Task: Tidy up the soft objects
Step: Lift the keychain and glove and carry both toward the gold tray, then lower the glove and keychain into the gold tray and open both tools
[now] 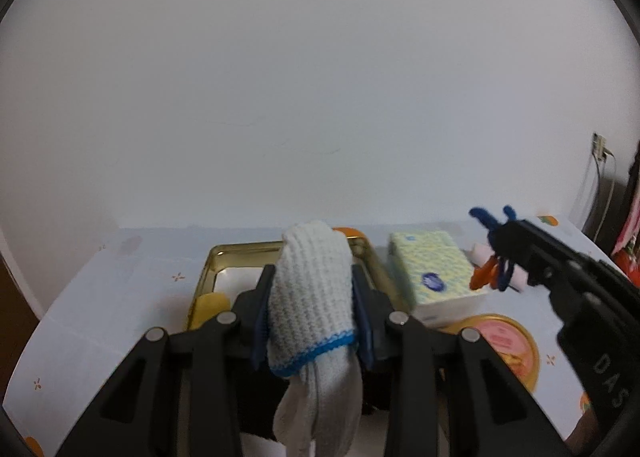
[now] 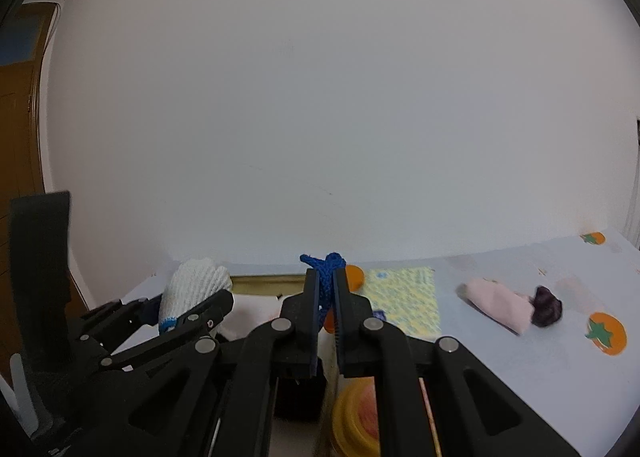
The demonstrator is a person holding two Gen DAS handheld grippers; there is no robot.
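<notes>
My left gripper (image 1: 314, 281) is shut on a white knit glove (image 1: 312, 293) with a blue cuff edge, held above a gold tray (image 1: 240, 253). The glove hangs down between the fingers. My right gripper (image 2: 326, 283) is shut on a blue cord (image 2: 325, 273) with an orange piece below it; it also shows in the left wrist view (image 1: 494, 241), right of the tray. A pink rolled cloth (image 2: 500, 307) with a dark purple piece (image 2: 546, 311) lies on the table to the right.
A yellow-patterned tissue pack (image 1: 434, 271) lies right of the tray. A round yellow tin (image 1: 510, 345) with a pink lid sits near it. A yellow object (image 1: 210, 307) lies in the tray. A white wall stands behind the table.
</notes>
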